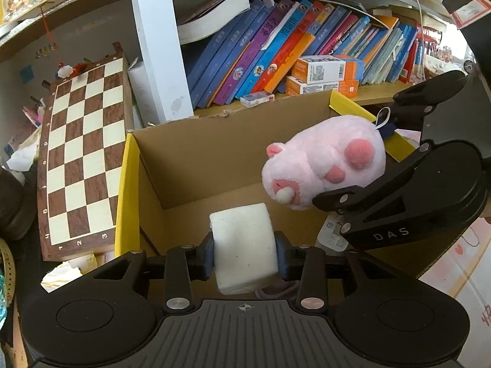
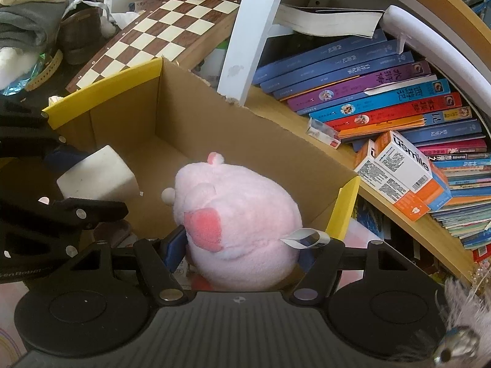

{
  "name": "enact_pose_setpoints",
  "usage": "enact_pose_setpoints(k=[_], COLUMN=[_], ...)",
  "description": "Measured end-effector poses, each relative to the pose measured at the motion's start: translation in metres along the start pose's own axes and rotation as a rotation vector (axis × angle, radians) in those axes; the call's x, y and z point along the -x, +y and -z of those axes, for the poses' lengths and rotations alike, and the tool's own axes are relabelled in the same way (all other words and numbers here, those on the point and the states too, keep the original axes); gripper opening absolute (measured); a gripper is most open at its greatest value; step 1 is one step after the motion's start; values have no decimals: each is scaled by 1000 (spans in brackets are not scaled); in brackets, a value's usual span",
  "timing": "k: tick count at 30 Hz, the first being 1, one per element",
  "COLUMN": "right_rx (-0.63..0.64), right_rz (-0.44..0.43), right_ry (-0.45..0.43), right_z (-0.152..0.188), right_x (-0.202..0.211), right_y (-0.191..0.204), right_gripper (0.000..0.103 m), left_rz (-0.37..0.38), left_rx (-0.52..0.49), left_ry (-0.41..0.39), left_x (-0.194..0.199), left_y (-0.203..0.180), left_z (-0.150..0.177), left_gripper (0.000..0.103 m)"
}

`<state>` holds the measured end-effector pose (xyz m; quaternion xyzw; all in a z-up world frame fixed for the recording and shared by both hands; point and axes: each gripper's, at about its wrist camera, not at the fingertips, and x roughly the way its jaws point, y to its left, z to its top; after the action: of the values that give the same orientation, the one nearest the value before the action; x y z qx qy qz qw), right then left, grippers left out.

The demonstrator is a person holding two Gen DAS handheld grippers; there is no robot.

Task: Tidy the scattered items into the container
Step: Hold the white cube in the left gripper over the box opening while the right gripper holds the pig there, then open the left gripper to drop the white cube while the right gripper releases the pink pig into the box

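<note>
An open cardboard box [image 1: 196, 153] with yellow flaps stands in front of a bookshelf; it also shows in the right wrist view [image 2: 233, 141]. My left gripper [image 1: 244, 253] is shut on a white foam block [image 1: 242, 245] and holds it over the box's near side; the block also shows in the right wrist view [image 2: 98, 174]. My right gripper [image 2: 242, 245] is shut on a pink plush paw toy [image 2: 236, 224] and holds it above the box's right part. The toy [image 1: 325, 165] hangs from that gripper in the left wrist view too.
A chessboard [image 1: 83, 156] leans left of the box. A white post [image 1: 153, 43] rises behind it. Leaning books [image 1: 276, 46] and orange-white cartons [image 1: 325, 70] fill the shelf behind. Clothes and a shoe [image 2: 76, 33] lie at the far left.
</note>
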<state>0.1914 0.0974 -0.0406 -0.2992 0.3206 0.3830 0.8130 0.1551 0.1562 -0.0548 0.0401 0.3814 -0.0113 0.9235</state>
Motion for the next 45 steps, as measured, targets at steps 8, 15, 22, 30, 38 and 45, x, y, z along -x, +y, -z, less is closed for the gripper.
enact_pose_setpoints(k=[8, 15, 22, 30, 38, 45], right_rx=[-5, -5, -7, -8, -7, -20], right_rz=[-16, -16, -28, -27, -11, 3], right_ry=[16, 14, 23, 24, 2, -9], right_z=[-1, -1, -2, -3, -4, 0], right_x=[-4, -3, -4, -4, 2, 16], right_y=[-1, -1, -1, -1, -2, -4], right_gripper=[68, 68, 68, 70, 80, 80], left_rz=[7, -27, -43, -47, -48, -48], left_rx=[6, 0, 4, 9, 6, -5], left_ry=[-31, -55, -79, -84, -90, -109], left_x=[2, 8, 16, 18, 22, 30], left_y=[-3, -1, 0, 0, -2, -6], left_z=[-2, -5, -5, -4, -4, -5], left_gripper=[55, 65, 72, 72, 72, 73])
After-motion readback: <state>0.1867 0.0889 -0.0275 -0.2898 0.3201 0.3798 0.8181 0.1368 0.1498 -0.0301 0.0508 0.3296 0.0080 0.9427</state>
